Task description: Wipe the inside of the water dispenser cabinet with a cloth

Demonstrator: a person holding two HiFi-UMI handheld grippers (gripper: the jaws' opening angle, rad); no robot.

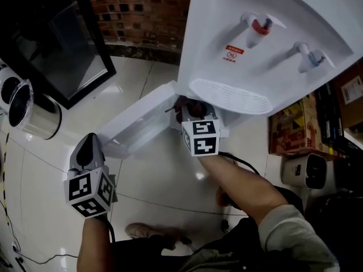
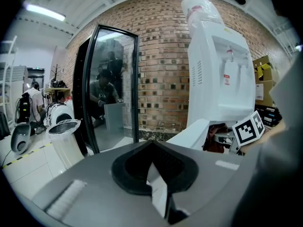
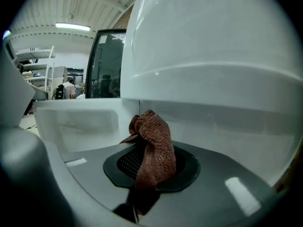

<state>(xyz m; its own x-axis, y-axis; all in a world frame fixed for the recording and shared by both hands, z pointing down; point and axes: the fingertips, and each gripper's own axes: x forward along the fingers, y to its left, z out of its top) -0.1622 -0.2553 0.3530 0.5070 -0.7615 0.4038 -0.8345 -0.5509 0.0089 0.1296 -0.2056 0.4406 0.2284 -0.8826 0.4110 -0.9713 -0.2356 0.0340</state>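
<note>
The white water dispenser [image 1: 272, 38] stands over me with its lower cabinet door [image 1: 142, 123] swung open to the left. My right gripper [image 1: 188, 111] reaches into the cabinet opening, shut on a reddish-brown cloth [image 1: 184, 102]. In the right gripper view the cloth [image 3: 154, 145] stands bunched up between the jaws of the right gripper [image 3: 149, 167], close to the white inner wall [image 3: 222, 131]. My left gripper [image 1: 88, 145] hovers to the left, in front of the door, shut and holding nothing. In the left gripper view, the left gripper [image 2: 156, 174] points past the door [image 2: 194, 131] toward the cloth [image 2: 215, 138].
A black-framed glass panel [image 1: 68, 44] leans on the brick wall [image 1: 142, 10] at the left. A clear-lidded bin [image 1: 28, 109] stands beside it. Cardboard boxes [image 1: 295, 126] and a small white appliance [image 1: 303, 171] crowd the right. My shoe [image 1: 142, 230] and a cable lie on the tiled floor.
</note>
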